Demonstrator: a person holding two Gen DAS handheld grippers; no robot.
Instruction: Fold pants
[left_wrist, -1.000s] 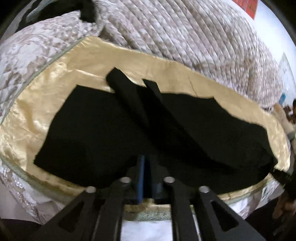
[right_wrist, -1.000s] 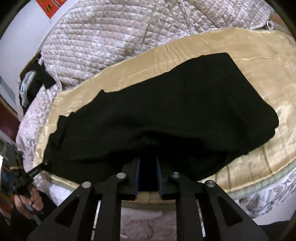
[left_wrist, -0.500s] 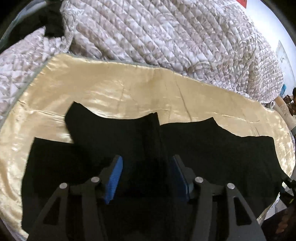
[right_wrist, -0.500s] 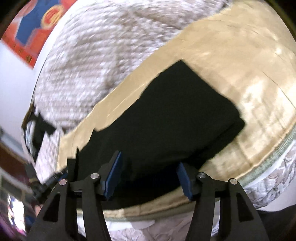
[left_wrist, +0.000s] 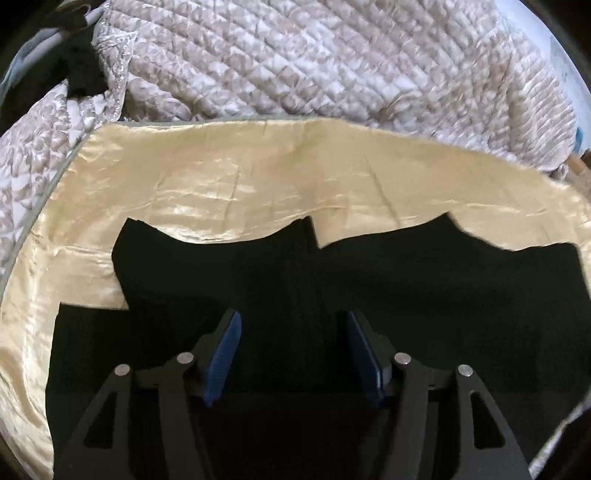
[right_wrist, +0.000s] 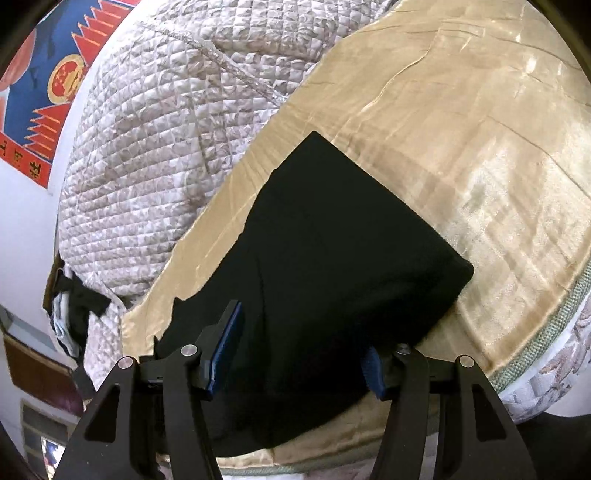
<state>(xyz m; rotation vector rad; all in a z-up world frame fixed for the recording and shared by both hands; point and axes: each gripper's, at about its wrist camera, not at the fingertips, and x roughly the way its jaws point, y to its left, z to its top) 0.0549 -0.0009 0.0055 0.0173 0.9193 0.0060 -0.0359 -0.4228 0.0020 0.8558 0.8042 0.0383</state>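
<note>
Left gripper (left_wrist: 291, 354) has jaws apart, blue pads (left_wrist: 223, 356) clear of cloth; they have just been opening, with the black pants (left_wrist: 332, 295) lying under and between them, not pinched. Right gripper (right_wrist: 299, 354) is likewise parted, just opened, nothing clamped, the pants (right_wrist: 325, 258) below it. Pants lie flat on the gold satin sheet (left_wrist: 221, 184), filling the lower half of the left view. The step looks like release after a fold, so the next grab should probably take both layers at an edge, jaws low and level, and pull taut before carrying over, or the layers skew. Left view shows the ragged far edge: stepped, misaligned hems at centre and left, worth squaring up. Right view shows what the left cannot: a clean folded corner at centre right, the mattress edge (right_wrist: 535, 350) close at lower right, and the quilt (right_wrist: 166, 147) at upper left.
</note>
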